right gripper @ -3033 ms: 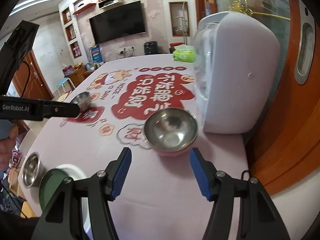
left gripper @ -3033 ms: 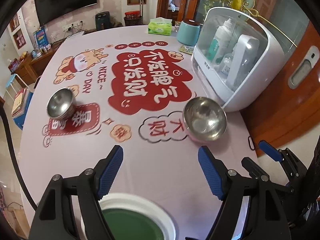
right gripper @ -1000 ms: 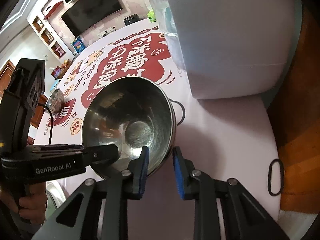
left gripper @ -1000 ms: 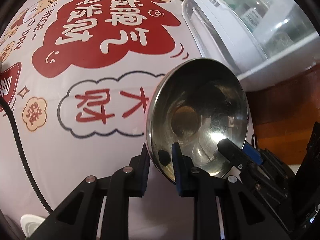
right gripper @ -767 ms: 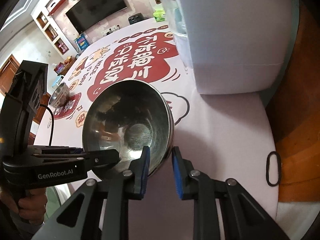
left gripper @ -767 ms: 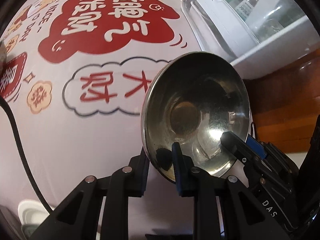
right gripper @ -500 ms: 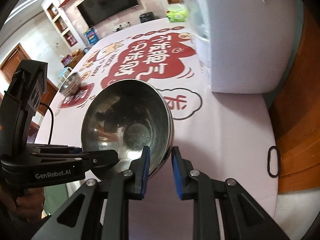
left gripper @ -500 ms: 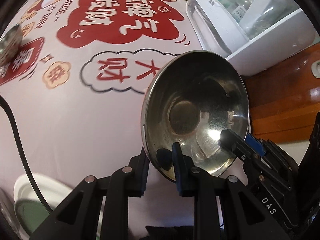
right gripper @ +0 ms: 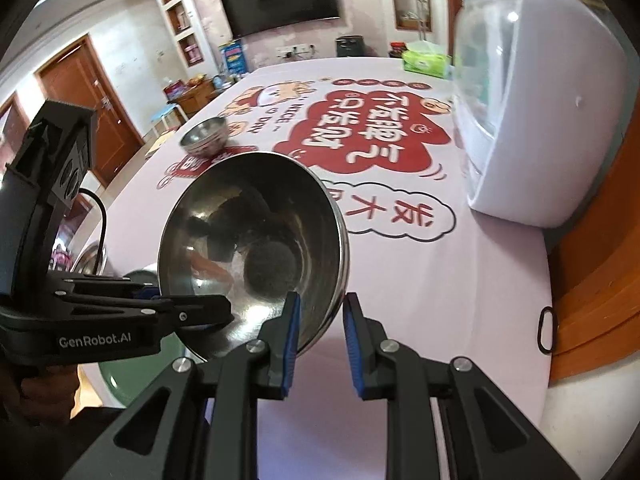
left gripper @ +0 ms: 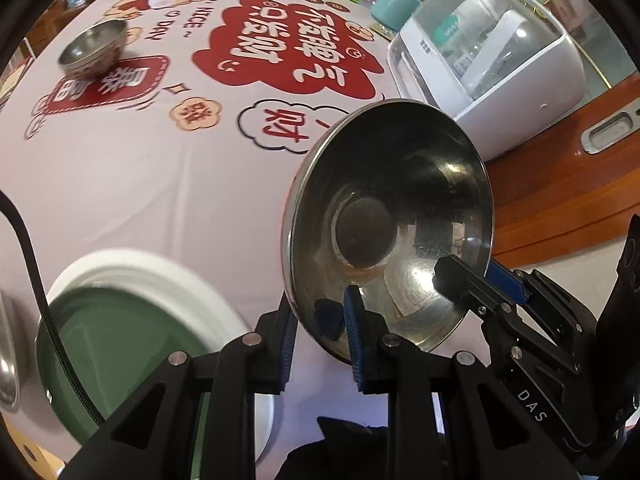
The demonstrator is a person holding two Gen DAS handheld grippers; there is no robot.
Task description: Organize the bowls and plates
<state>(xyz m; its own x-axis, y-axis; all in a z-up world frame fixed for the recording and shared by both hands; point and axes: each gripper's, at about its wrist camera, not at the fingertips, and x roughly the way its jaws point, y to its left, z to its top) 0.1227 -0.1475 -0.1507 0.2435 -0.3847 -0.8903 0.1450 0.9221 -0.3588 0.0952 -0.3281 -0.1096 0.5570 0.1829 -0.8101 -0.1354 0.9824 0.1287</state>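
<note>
Both grippers, left and right, pinch the steel bowl's rim mid-carry; next, you must lower it level onto the green plate.

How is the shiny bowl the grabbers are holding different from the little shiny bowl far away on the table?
The held bowl is up off the tablecloth, tipped so you see inside; the far bowl stands upright on the cloth. The left gripper and right gripper both pinch the held bowl's rim; nothing touches the far bowl. The held bowl looks wider and shallower, the far bowl smaller, though it is farther off. Both are shiny metal.
</note>
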